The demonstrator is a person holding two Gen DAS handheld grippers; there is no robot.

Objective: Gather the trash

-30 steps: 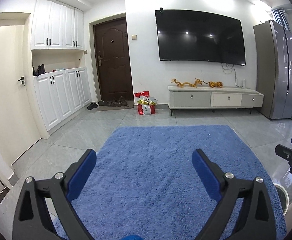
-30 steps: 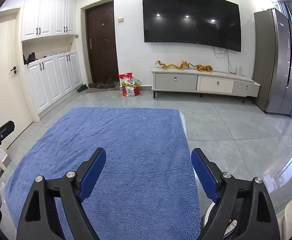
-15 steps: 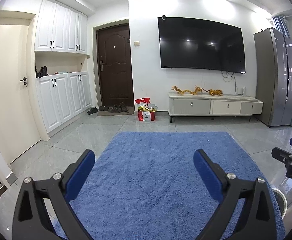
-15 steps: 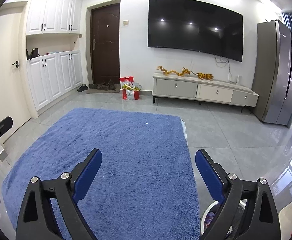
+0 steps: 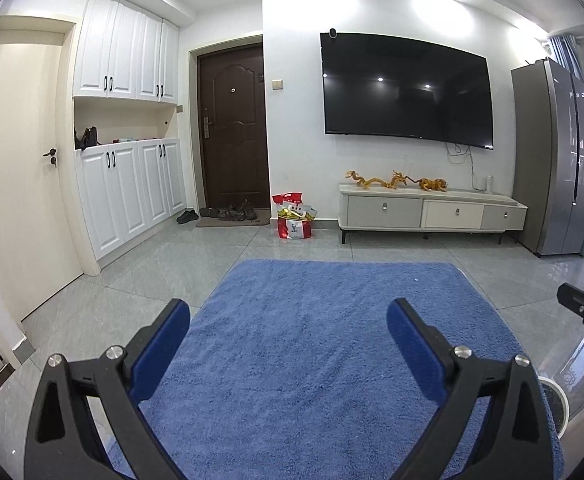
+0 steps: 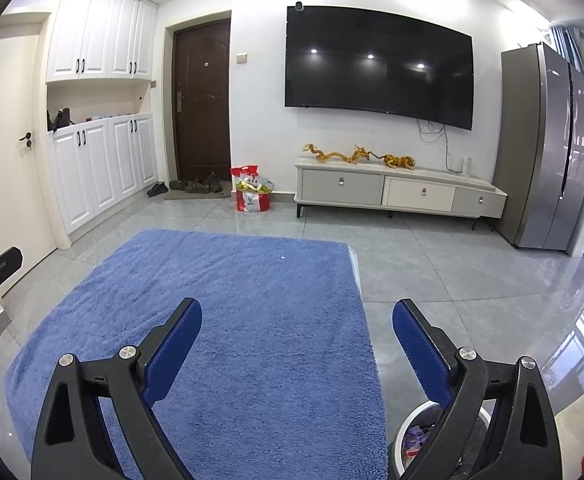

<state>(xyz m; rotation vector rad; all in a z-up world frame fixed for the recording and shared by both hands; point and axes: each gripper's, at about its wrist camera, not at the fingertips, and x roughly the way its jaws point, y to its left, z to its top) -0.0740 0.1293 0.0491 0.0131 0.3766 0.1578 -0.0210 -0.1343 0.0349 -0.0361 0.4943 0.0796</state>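
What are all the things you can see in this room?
Rug: one, blue, spread in the foreground.
Scrap: one, tiny, white, on the rug's far part.
Bin: one, white rim, beside the rug's right edge, colourful bits inside.
Bag: one, red and white, on the floor beside the door.
Door: one, dark brown.
Shoes: several, dark, by the door.
Television: one, black, on the wall.
Dragons: golden, on the low cabinet.
Fridge: one, grey, far right.
Left tool: open, empty.
Right tool: open, empty.
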